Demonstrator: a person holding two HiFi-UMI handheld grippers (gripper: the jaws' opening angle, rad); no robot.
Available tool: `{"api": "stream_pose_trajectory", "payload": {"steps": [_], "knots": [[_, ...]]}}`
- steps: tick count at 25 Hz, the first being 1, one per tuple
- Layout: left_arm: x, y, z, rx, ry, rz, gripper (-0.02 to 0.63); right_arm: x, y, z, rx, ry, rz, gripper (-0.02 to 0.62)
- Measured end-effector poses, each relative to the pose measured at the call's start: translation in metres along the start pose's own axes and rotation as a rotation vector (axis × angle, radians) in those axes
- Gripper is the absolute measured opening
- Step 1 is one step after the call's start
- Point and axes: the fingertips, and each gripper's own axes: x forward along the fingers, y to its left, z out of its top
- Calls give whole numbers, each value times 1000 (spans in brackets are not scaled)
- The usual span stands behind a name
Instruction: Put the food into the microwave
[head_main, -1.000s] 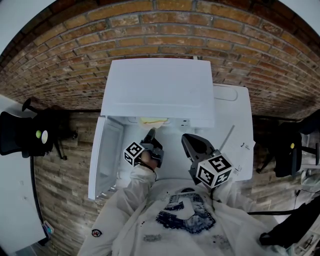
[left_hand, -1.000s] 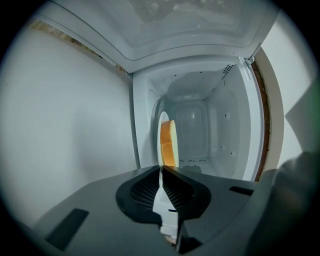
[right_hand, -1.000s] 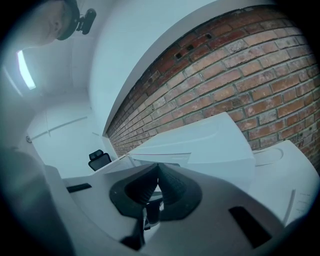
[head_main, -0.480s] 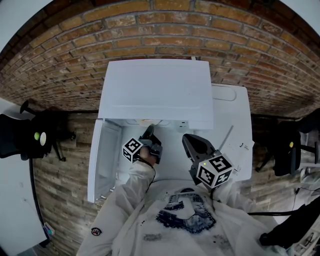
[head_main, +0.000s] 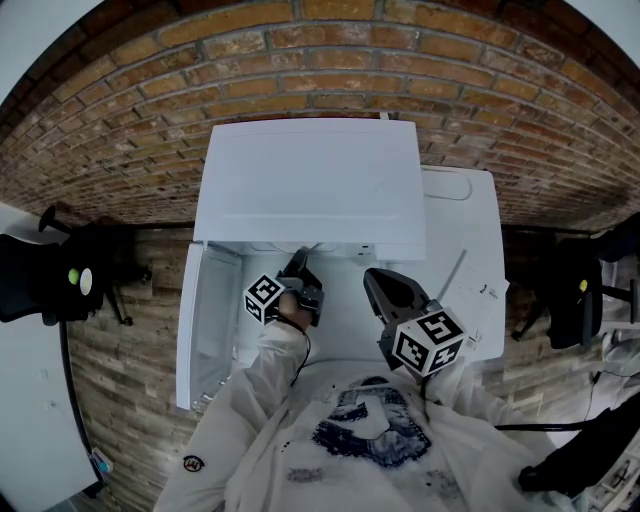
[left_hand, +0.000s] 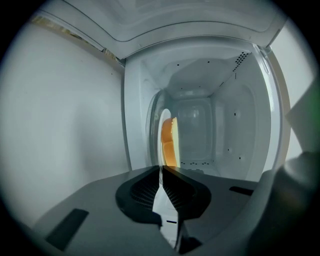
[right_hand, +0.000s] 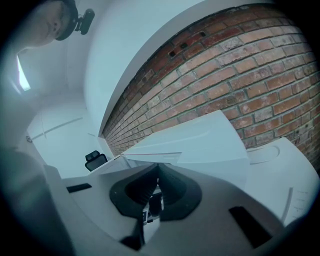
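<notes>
My left gripper (left_hand: 161, 167) is clamped on the rim of the white plate (left_hand: 163, 125). It holds the plate edge-on inside the microwave (left_hand: 220, 115), by the cavity's left wall, with the orange food (left_hand: 169, 142) on it. My right gripper (right_hand: 157, 167) is closed and empty, outside the microwave's front.

**White microwave, red brick**

The microwave (head_main: 310, 180) is plain white inside and out. The far brick wall (head_main: 300, 60) is red-brown with pale mortar lines. The food (left_hand: 169, 142) is orange-yellow on a white plate (left_hand: 163, 125). The left gripper (head_main: 299, 264) and right gripper (head_main: 374, 280) are dark grey, with black ribbed pads and black-and-white square markers.
</notes>
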Motion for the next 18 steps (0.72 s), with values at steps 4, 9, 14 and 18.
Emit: {"api": "stream_pose_trajectory", "payload": {"steps": [4,9,14,18], "knots": [[1,-1,-1,-2,1,-1,28,-1,0,0,-1,0,-1,14],[-2,-4,-3,7,13,-11,28,-2,2,0,-1,-4,-1,14],[-8,-7,-5,41,29,-24,29,-4,8,-4,3,-5,10,14],[-18,-16,-12,92,49,-33,29,-8,12,-5,5,-12,17,14]]}}
